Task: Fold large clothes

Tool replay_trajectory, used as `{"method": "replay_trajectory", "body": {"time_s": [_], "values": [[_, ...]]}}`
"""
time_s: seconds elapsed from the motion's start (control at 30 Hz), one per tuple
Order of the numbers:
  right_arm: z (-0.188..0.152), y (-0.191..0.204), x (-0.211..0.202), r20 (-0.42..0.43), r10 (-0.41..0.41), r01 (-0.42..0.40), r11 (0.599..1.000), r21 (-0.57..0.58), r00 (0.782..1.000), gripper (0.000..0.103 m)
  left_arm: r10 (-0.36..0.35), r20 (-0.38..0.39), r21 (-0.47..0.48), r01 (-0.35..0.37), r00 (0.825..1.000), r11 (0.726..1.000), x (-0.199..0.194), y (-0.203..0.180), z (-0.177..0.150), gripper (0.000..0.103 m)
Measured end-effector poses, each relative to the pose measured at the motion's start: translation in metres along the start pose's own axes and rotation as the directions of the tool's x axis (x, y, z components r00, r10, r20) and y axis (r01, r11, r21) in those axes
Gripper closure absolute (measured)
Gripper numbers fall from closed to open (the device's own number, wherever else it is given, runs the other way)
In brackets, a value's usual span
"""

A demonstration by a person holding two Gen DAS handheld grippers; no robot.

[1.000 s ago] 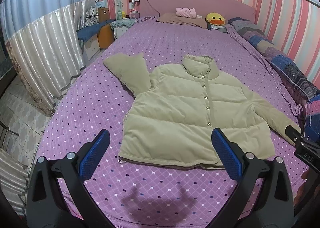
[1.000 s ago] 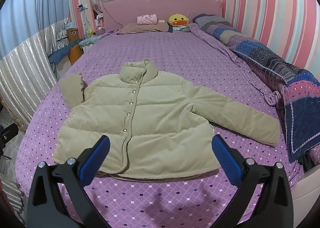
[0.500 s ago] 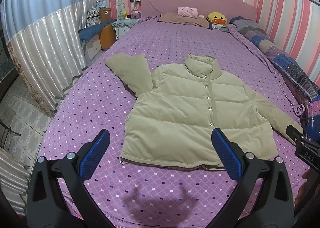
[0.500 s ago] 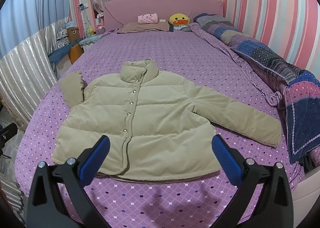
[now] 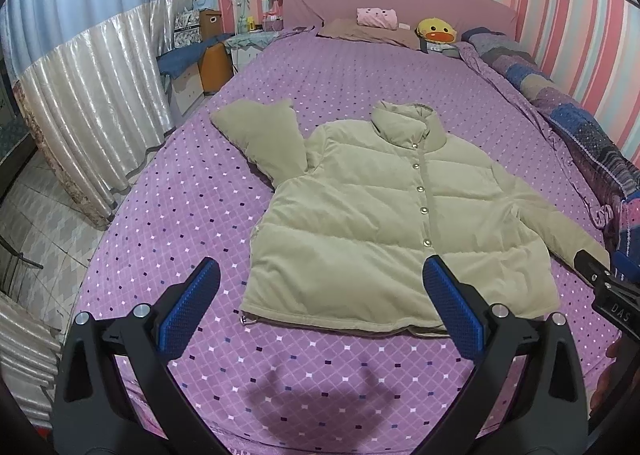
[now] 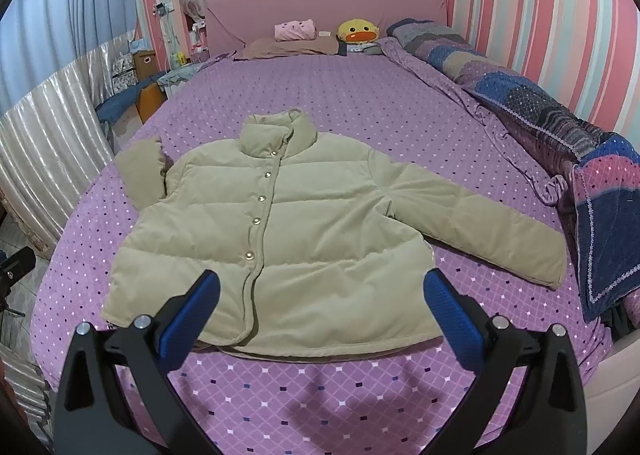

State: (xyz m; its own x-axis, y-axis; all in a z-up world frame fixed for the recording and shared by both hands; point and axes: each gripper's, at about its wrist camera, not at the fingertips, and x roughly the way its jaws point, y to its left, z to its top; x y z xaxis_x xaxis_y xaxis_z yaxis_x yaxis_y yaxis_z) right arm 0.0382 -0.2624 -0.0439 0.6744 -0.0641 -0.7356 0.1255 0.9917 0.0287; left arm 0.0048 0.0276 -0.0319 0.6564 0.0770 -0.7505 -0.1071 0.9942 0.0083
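Puffy beige jacket (image 5: 384,223) flat, front up, buttoned, on purple bedspread (image 5: 192,215), hem nearest edge of bed. Left sleeve (image 5: 260,139) bent up beside collar; right sleeve (image 6: 480,223) stretched out toward rolled quilt (image 6: 560,127). Left gripper (image 5: 320,307) & right gripper (image 6: 320,307) both above hem, jaws wide apart, holding nothing. Prob. light but bulky, soft, springy w/ padding, so folds likely to puff back open; fabric looks a bit slick, hard to judge through fisheye. Best holds: cuff of right sleeve, hem corners, shoulder seams. Pinch deep enough to catch both layers, not just outer shell.
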Motion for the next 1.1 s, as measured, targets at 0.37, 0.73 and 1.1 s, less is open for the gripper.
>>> {"method": "replay_trajectory", "body": {"time_s": [0.37, 0.73, 1.1], "values": [[0.0, -0.006, 0.005, -0.019, 0.022, -0.021, 0.999, 0.042, 1.0, 0.002, 0.004, -0.013, 0.01, -0.004, 1.0, 1.0, 0.006, -0.001, 0.0, 0.003], [0.006, 0.0, 0.012, -0.027, 0.008, -0.008, 1.0, 0.011, 1.0, 0.002, 0.004, -0.034, 0.019, -0.003, 0.999, 1.0, 0.014, -0.001, 0.002, 0.003], [0.02, -0.011, 0.019, -0.019, -0.018, 0.019, 0.999, 0.033, 1.0, 0.002, 0.019, -0.038, 0.023, -0.018, 0.999, 1.0, 0.022, 0.003, 0.009, 0.003]]}}
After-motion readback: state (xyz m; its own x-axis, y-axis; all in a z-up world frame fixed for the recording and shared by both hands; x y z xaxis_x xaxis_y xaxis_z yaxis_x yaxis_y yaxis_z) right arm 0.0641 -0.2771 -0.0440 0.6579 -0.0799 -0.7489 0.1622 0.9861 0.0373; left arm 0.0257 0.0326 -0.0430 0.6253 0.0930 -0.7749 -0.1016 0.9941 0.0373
